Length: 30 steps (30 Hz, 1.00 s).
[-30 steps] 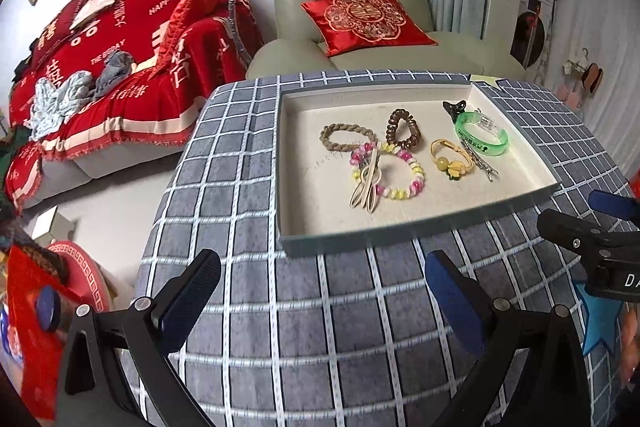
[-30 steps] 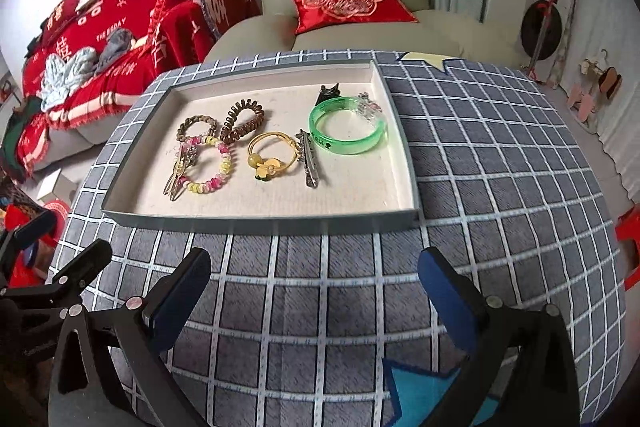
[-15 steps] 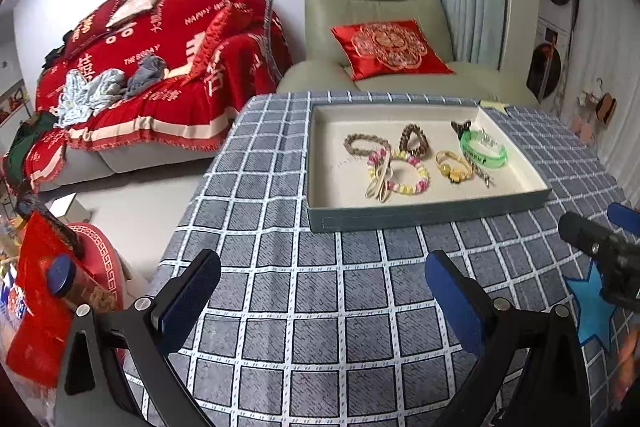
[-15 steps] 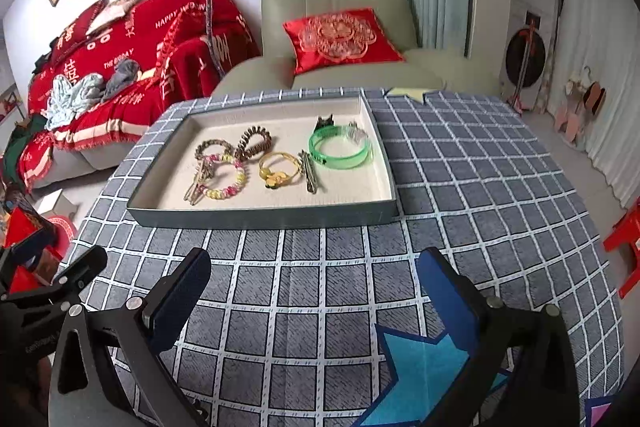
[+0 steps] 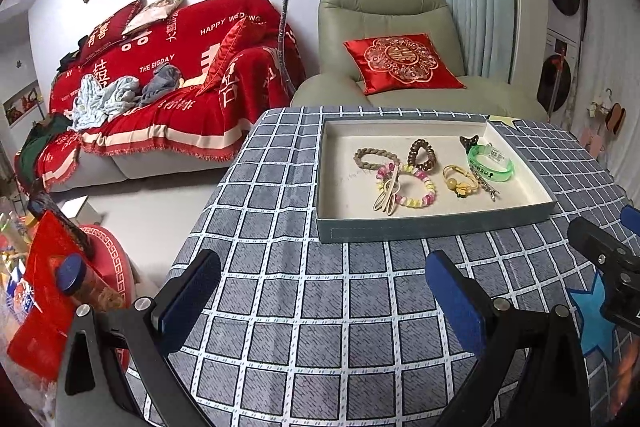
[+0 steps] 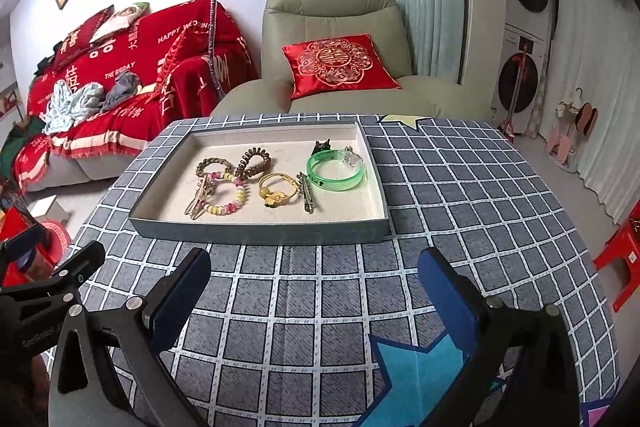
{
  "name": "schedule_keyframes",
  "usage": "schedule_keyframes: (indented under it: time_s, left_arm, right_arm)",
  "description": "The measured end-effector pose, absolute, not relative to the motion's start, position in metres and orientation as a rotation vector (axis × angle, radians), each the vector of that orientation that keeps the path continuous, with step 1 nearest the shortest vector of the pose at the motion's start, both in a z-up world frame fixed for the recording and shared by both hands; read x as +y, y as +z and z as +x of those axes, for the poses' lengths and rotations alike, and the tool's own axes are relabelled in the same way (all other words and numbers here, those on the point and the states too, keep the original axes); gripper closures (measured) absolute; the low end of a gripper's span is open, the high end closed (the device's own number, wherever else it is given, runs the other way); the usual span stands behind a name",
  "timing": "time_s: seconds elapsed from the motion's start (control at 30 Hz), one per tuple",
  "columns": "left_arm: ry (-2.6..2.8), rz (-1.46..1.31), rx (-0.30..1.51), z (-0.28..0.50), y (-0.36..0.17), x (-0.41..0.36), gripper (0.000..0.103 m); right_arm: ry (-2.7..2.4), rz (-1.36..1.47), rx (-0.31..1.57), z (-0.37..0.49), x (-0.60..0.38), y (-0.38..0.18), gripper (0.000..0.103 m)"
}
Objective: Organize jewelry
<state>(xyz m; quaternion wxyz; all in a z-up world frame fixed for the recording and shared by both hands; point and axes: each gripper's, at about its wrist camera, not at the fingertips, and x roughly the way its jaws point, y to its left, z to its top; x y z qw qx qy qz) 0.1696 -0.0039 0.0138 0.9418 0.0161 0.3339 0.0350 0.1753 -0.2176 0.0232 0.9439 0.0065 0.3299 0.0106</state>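
Observation:
A shallow grey tray with a cream floor sits on the checked tablecloth. It holds a green bangle, a gold ring-shaped piece, a pastel bead bracelet, a brown coil hair tie, a braided tan band, a silver clip and a dark claw clip. My left gripper stands open, near side of the tray, nothing between its fingers. My right gripper is open and empty too.
A red-covered sofa and a green armchair with a red cushion stand beyond the table. Red bags and a jar sit on the floor at left. A red stool is at right. The table edge curves away left.
Both grippers have drawn back and risen from the tray, which looks smaller and farther now. The jewelry in the tray has not moved.

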Motion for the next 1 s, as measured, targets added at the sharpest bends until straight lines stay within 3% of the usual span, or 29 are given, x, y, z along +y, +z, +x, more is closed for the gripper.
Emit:
schedule_keyframes:
  time_s: [1.0]
  left_arm:
    - [0.038,-0.003,0.697,0.1696,0.0134,-0.0061,0.000]
  right_arm:
    - [0.030,-0.009,0.662,0.1727,-0.2152,0.0274,0.000]
